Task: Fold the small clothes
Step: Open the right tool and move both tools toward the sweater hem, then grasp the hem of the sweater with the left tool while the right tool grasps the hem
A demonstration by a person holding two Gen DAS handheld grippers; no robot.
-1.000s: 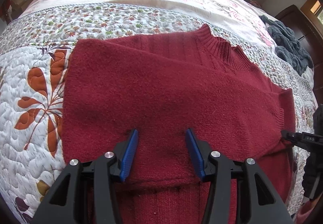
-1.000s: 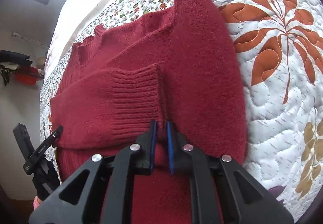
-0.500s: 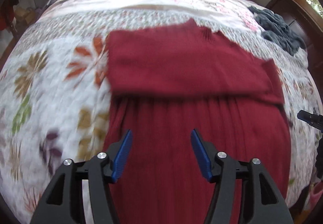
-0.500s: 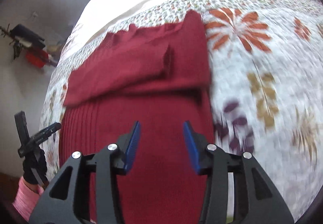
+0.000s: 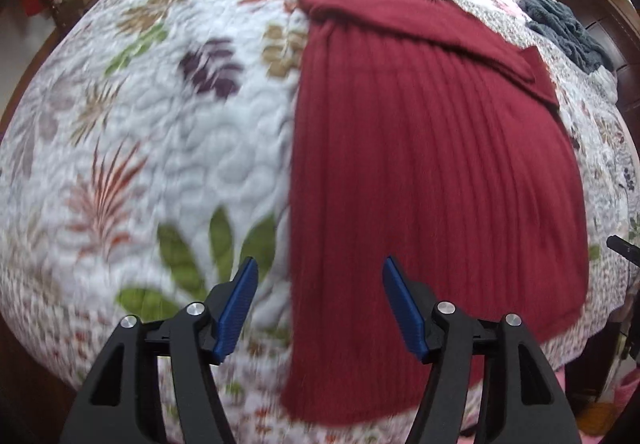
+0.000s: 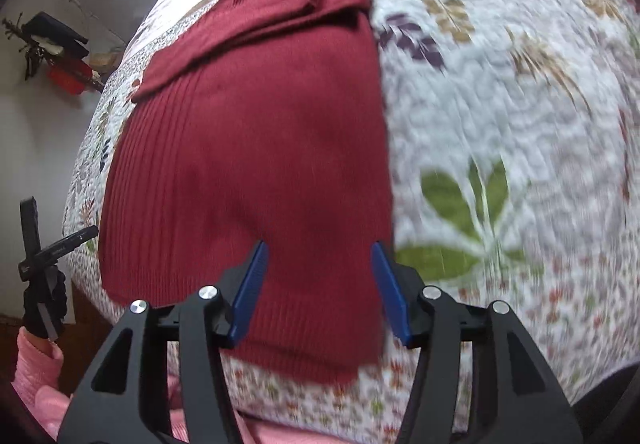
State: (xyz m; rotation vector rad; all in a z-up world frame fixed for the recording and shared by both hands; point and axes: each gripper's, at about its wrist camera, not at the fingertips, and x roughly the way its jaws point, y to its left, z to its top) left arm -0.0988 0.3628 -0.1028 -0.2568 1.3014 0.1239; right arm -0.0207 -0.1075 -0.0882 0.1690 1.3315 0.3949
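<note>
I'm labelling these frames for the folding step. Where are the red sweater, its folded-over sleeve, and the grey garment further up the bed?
red sweater point(image 5: 432, 171), left wrist view, ribbed body panel.
folded-over sleeve point(image 5: 420, 19), left wrist view, middle of the sleeve band.
grey garment point(image 5: 564, 27), left wrist view, centre of the crumpled heap.

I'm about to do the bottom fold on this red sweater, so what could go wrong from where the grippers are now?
1. The dark red ribbed knit sweater hangs its hem over the edge of the floral quilted bedspread; lifting it may drag the whole garment.
2. The sleeves folded across its top lie loose and could slip open.
3. The left hand-held gripper straddles the sweater's side edge, open, so it might pinch quilt too.
</note>
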